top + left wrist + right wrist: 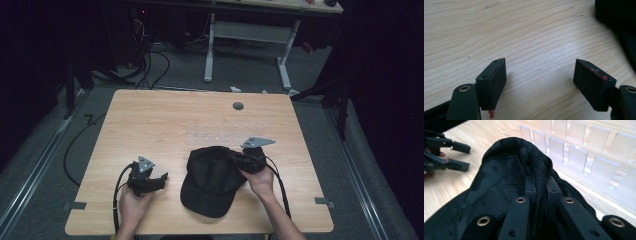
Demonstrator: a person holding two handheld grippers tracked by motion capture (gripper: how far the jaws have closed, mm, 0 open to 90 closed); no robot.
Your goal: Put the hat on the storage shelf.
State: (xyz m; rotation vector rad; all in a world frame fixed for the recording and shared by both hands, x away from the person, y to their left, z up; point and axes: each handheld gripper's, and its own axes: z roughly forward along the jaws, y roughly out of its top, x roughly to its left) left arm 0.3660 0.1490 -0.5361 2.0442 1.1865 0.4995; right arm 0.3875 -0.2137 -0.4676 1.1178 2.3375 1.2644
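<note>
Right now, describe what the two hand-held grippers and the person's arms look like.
Both grippers are black. The left gripper and right gripper each carry a grey three-cornered plate on top and trail a black cable toward the person. In the left gripper view the jaw pads are blocky, with red smears; brass-coloured rivets sit in the linkages. The forearms are bare, with no sleeves in sight.

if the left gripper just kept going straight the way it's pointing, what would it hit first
Probably the black cap. The left gripper, open with nothing between its jaws, points across the bare table toward the cap's side; depth is hard to judge, so it might skim the wood first.
</note>
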